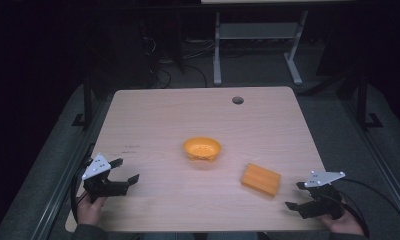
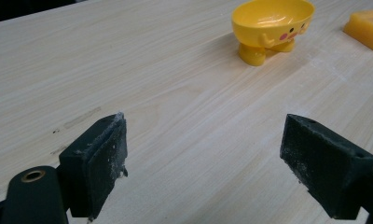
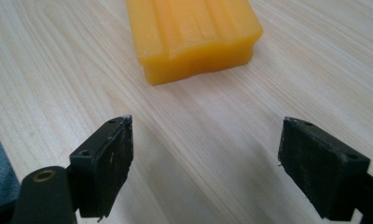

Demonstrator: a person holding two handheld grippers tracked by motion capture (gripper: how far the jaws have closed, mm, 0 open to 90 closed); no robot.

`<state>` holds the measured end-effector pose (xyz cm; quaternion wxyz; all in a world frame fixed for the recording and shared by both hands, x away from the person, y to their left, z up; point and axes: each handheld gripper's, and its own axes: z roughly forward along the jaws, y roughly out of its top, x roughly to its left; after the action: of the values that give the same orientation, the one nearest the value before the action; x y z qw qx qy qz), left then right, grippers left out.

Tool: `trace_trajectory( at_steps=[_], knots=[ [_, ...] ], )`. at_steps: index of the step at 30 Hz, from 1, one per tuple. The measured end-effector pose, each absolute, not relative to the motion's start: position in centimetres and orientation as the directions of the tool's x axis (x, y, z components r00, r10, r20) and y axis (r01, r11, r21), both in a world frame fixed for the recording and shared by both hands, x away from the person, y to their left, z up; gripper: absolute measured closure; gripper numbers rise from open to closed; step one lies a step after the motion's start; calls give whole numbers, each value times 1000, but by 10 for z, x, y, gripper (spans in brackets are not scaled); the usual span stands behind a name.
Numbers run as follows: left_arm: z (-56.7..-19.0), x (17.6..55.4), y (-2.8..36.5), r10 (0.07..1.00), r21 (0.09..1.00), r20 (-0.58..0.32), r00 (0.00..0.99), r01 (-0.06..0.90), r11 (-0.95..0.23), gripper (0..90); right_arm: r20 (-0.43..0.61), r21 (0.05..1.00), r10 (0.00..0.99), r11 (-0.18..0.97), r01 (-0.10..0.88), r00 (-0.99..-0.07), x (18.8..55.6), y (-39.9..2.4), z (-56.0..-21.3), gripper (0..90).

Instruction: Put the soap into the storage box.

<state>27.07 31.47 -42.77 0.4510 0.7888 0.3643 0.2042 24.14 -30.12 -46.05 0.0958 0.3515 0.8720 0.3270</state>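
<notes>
Both the left gripper and the right gripper are hovering spread wide; the orange block is sitting at ten o'clock of the right one, bare table all around.

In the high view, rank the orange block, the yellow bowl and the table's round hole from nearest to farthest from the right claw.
1. Orange block: just left of the right claw, near the table's front right.
2. Yellow bowl: mid-table, farther left and back.
3. Round hole: at the far edge, farthest.
</notes>
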Motion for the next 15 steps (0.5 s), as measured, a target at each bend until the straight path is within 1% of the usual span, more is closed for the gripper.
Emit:
trace_trajectory(
  at_steps=[15],
  knots=[
    [-428, 271, 315, 759, 861, -4, 651, 388, -329, 141, 23, 603, 633, 608, 516, -774, 254, -284, -446, 169]
  ],
)
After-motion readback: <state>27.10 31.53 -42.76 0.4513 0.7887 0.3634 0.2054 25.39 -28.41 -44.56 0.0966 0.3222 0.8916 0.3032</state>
